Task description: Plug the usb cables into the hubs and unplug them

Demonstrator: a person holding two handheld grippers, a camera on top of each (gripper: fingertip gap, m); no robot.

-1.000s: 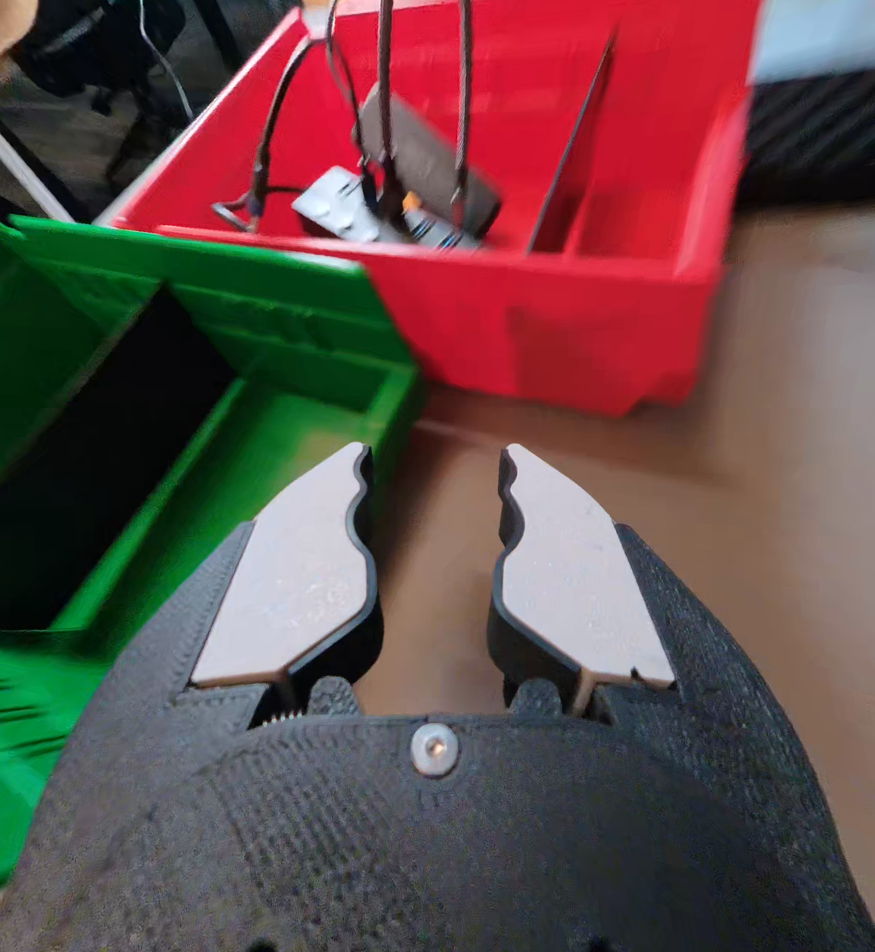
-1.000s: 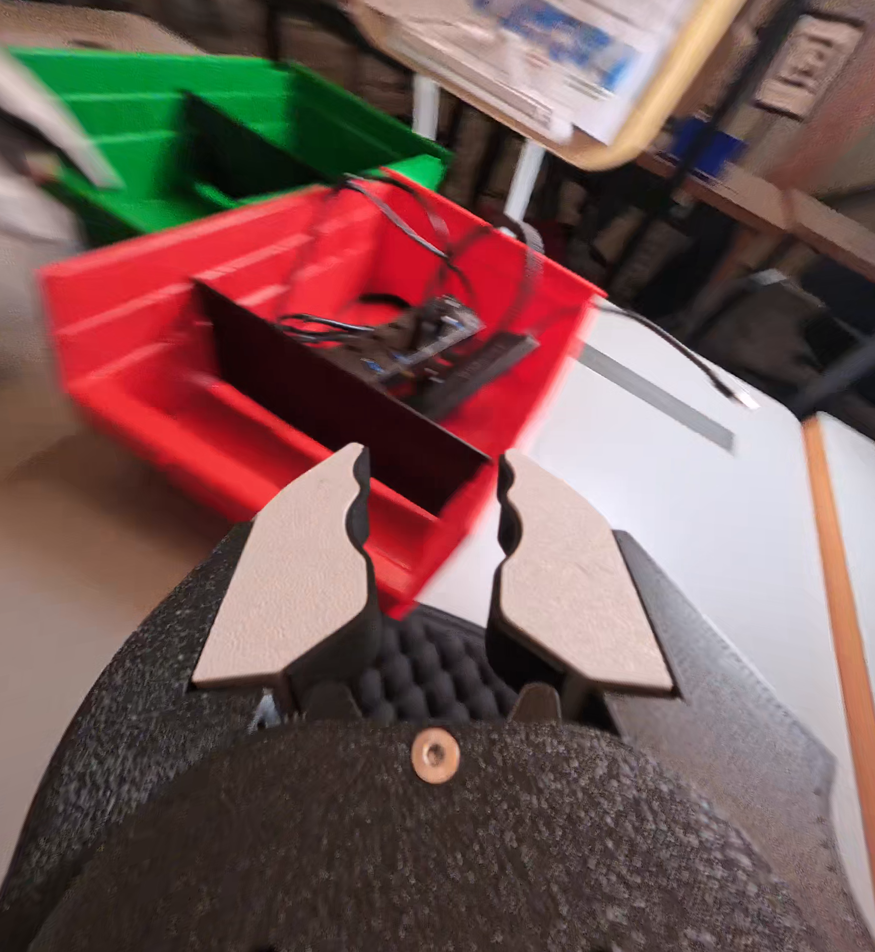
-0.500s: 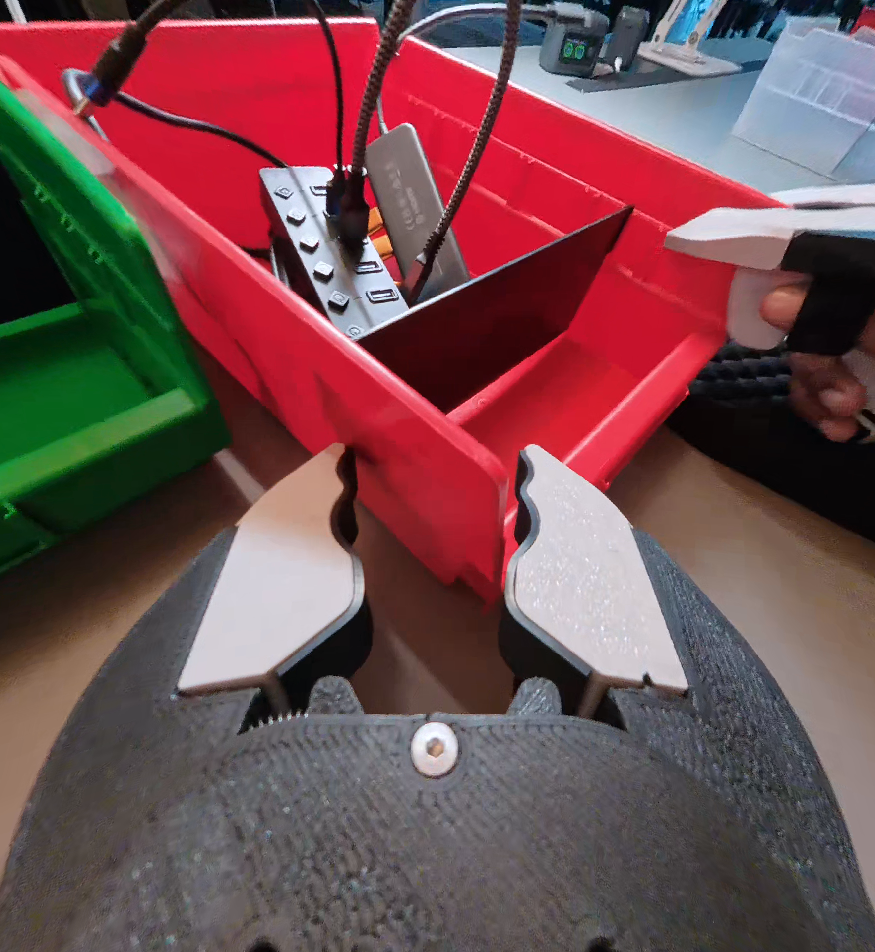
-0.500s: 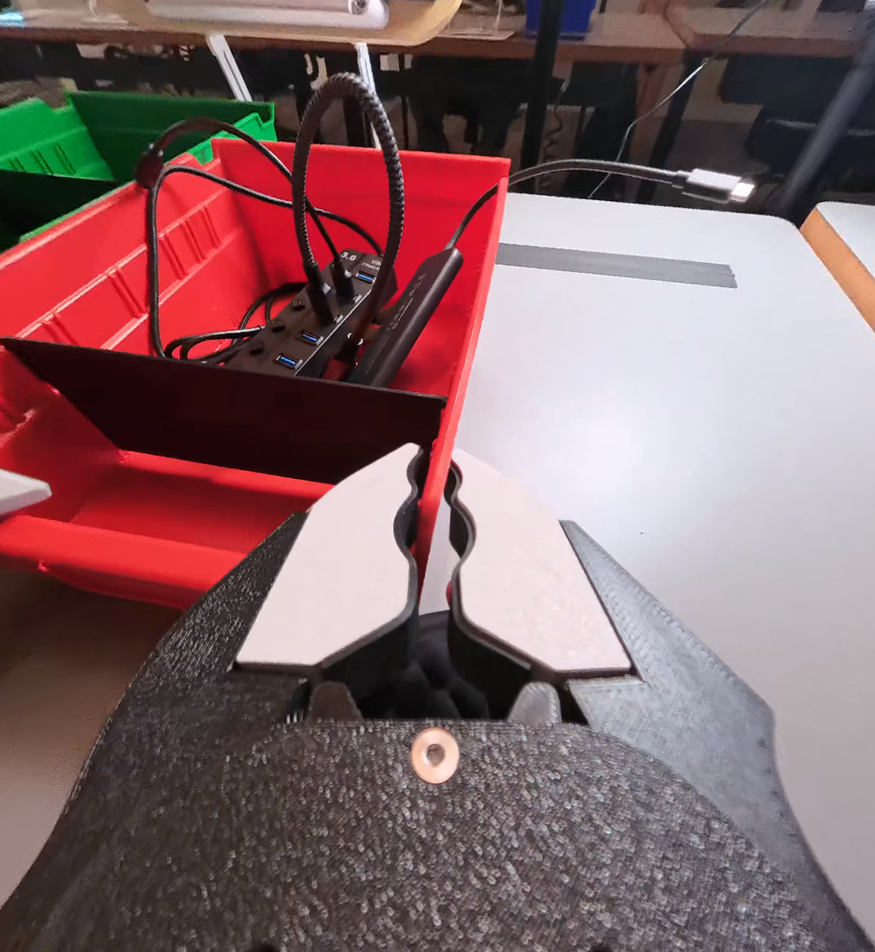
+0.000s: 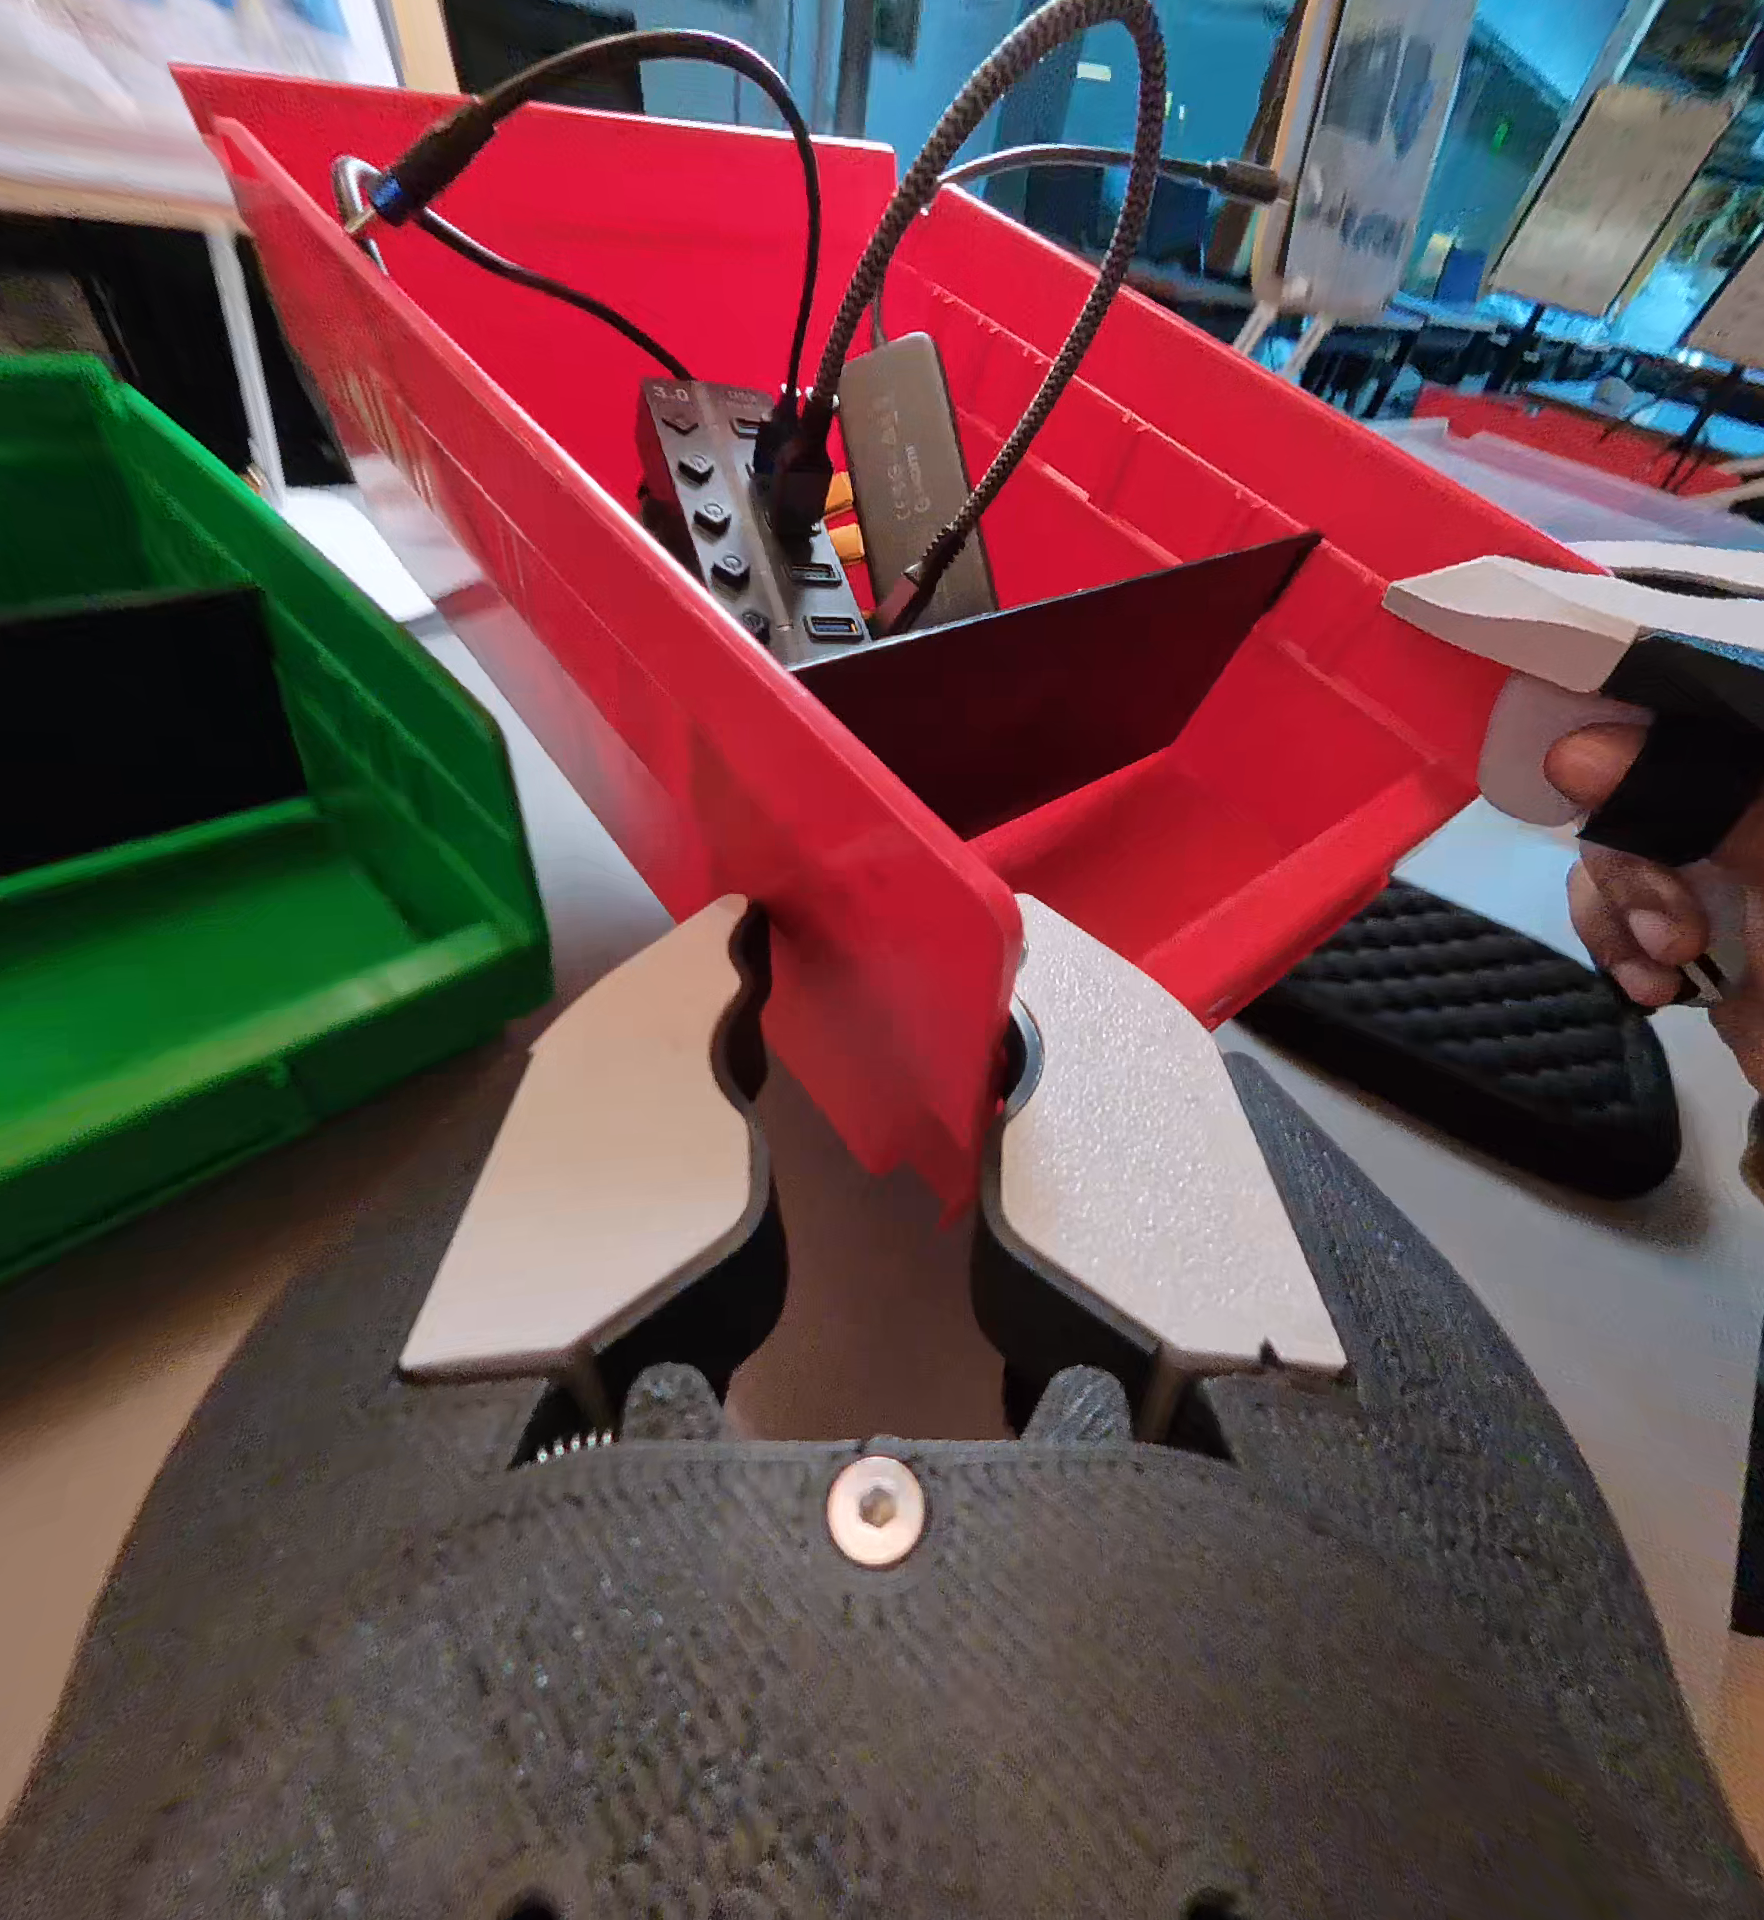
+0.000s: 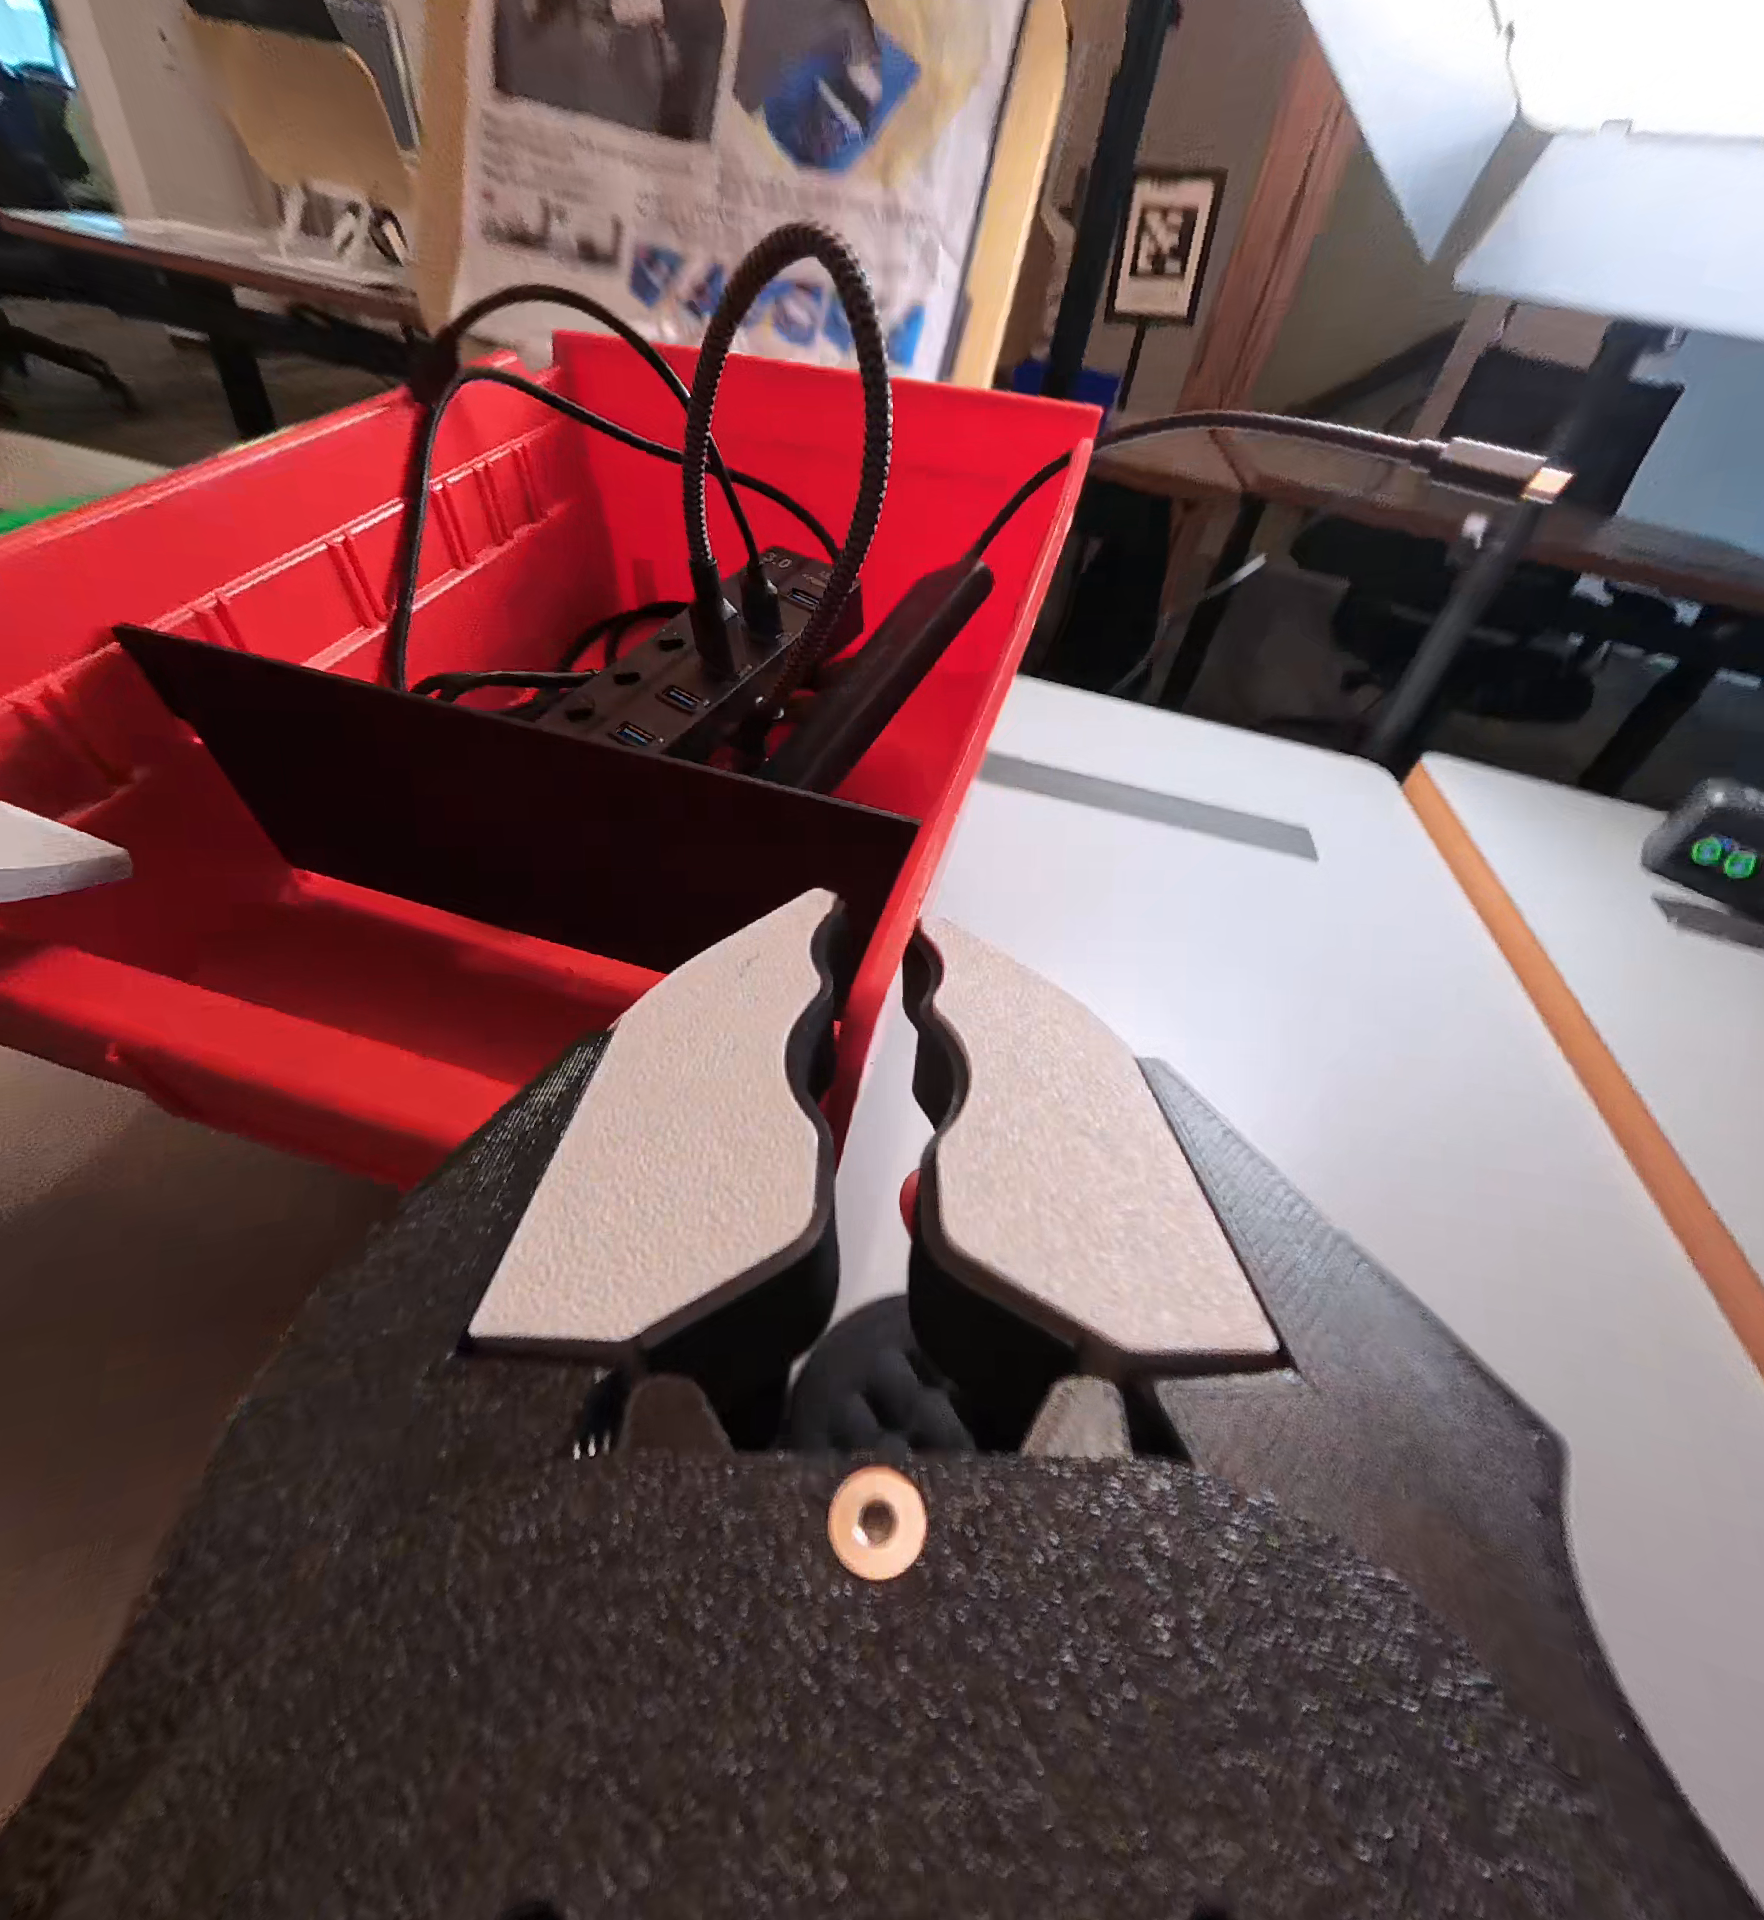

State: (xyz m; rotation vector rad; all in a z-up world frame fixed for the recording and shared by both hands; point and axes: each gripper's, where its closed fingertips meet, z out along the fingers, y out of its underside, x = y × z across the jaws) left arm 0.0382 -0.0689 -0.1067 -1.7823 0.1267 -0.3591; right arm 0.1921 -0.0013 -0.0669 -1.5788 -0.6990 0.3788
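The hubs [image 5: 753, 520] sit in the far compartment of the red bin [image 5: 649, 727], behind a black divider [image 5: 1044, 686], with the usb cables [image 6: 795, 436] looping up stiff and springy. I'd guess the hubs are light and will slide, so pinch the hard plug shells, not the cord. Left gripper [image 5: 873, 1039] is clamped on the bin's near left corner; right gripper [image 6: 873, 1029] is nearly closed, pinching the right wall.
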